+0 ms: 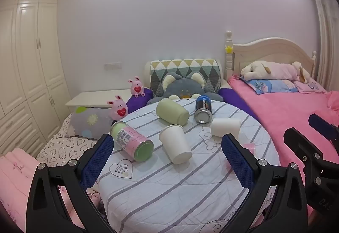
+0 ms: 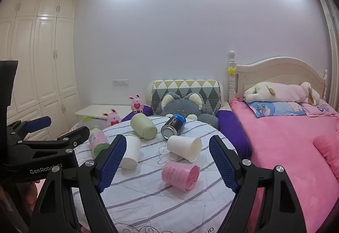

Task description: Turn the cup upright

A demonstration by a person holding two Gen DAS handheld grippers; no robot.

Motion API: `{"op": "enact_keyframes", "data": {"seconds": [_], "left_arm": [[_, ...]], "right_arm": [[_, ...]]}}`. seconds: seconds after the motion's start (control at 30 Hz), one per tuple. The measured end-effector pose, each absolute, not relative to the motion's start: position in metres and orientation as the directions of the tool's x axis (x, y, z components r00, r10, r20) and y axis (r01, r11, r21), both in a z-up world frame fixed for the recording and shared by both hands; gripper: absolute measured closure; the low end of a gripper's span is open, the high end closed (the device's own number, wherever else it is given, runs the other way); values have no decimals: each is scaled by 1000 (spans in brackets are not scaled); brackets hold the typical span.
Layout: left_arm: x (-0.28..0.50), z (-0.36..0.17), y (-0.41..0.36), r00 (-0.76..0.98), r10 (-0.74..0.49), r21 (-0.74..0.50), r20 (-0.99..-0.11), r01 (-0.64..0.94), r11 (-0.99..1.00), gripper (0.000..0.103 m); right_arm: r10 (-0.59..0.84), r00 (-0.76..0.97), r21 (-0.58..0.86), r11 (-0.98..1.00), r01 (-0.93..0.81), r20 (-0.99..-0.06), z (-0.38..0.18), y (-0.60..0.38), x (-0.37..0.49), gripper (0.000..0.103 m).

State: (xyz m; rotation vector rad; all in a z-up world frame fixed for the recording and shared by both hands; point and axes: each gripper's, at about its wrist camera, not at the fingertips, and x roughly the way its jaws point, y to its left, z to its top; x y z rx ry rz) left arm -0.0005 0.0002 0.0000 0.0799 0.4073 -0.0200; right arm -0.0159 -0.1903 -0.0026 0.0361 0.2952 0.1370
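Several cups and cans lie on their sides on a round table with a striped cloth (image 1: pixel 169 190). A white paper cup (image 1: pixel 175 144) lies in the middle, also in the right wrist view (image 2: pixel 130 154). A second white cup (image 1: pixel 225 127) (image 2: pixel 184 147) lies to its right. A pink cup (image 2: pixel 180 174) lies nearest my right gripper. A pale green cup (image 1: pixel 172 111) (image 2: pixel 144 127) lies at the back. My left gripper (image 1: pixel 167 161) is open and empty, above the table's near side. My right gripper (image 2: pixel 167 164) is open and empty, framing the pink cup.
A pink-and-green canister (image 1: pixel 132 141) lies at the left and a blue can (image 1: pixel 203 108) at the back. A pink bed (image 1: pixel 286 110) is to the right, plush toys and cushions (image 1: pixel 184 84) behind, a wardrobe (image 1: pixel 27 63) on the left.
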Motion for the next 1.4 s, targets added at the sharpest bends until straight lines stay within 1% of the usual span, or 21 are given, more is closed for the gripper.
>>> {"op": "enact_keyframes", "data": {"seconds": [0.33,1.4], "left_arm": [[0,0,0,911,-4,73,-412,37,997,0],[1,-9,8,906,-7,54,-424,33,998,0]], "right_arm": [[142,943,53,990,-132,-302,-4,-187,-12,21],[145,937,42,989,-139,-318,-4,-183,-17,21]]}}
